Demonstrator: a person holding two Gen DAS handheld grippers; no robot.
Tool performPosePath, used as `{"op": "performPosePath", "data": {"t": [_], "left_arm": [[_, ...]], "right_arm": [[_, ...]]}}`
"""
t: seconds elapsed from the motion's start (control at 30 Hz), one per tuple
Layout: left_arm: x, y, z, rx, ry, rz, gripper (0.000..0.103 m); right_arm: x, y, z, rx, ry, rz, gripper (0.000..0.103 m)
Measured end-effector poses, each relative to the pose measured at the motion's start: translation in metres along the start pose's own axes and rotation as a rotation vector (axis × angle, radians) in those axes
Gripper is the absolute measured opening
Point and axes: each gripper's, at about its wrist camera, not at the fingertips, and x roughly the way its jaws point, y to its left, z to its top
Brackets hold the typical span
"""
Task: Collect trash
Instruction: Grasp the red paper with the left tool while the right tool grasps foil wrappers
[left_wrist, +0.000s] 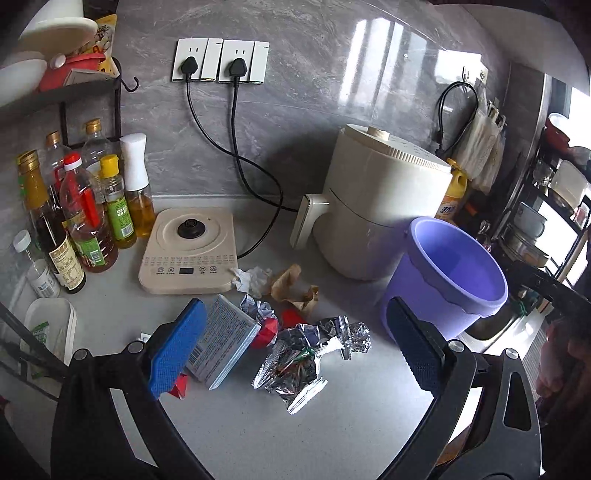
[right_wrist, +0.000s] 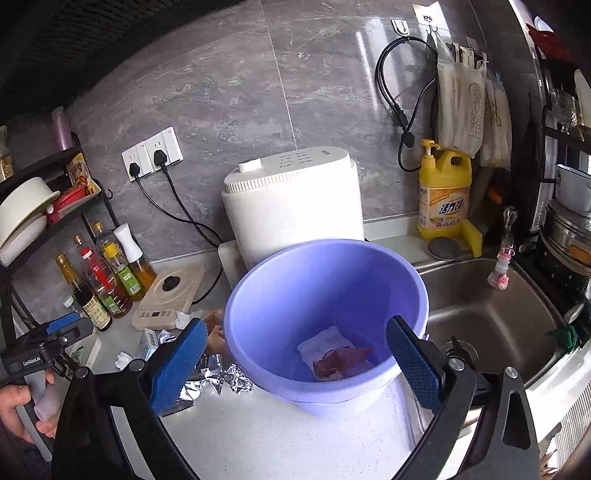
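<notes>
A purple bin (left_wrist: 450, 273) stands on the counter, right of a trash pile. The pile holds a grey carton (left_wrist: 225, 338), silver foil wrappers (left_wrist: 295, 362), red scraps (left_wrist: 267, 330), a white tissue (left_wrist: 253, 278) and brown paper (left_wrist: 291, 286). My left gripper (left_wrist: 295, 350) is open and empty, its fingers either side of the pile, just above it. In the right wrist view the bin (right_wrist: 325, 295) holds a white wrapper with reddish scraps (right_wrist: 338, 356). My right gripper (right_wrist: 295, 365) is open and empty over the bin's near rim.
A cream induction plate (left_wrist: 188, 251) and oil bottles (left_wrist: 88, 221) stand left, a white air fryer (left_wrist: 376, 210) behind the bin. A white tray (left_wrist: 51, 328) lies at the left edge. A steel sink (right_wrist: 491, 317) and yellow detergent bottle (right_wrist: 445, 192) are to the right.
</notes>
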Motion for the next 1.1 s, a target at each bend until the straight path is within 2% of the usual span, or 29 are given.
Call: {"op": "performPosePath", "data": {"t": [0.17,0.3,0.57,0.7,0.9,1.1], "left_arm": [[-0.009,0.029,-0.026,-0.073,0.018,0.068,0.097],[-0.012,0.050,-0.043,-0.134,0.035,0.108,0.097],[0.005,0.084,-0.072,-0.206,0.085,0.155,0.092],[0.025,0.097,-0.083,-0.223,0.130,0.169,0.085],[0.056,0.106,-0.090,-0.216,0.185,0.171,0.082],[0.088,0.113,-0.091,-0.168,0.242,0.210,0.079]], "right_arm": [[0.006,0.030,-0.005,-0.058,0.017,0.080,0.090],[0.018,0.054,-0.014,-0.108,0.068,0.147,0.080],[0.051,0.096,-0.048,-0.162,0.197,0.253,0.068],[0.071,0.115,-0.071,-0.186,0.278,0.280,0.063],[0.105,0.132,-0.097,-0.180,0.406,0.306,0.063],[0.135,0.141,-0.108,-0.183,0.472,0.303,0.063]]}}
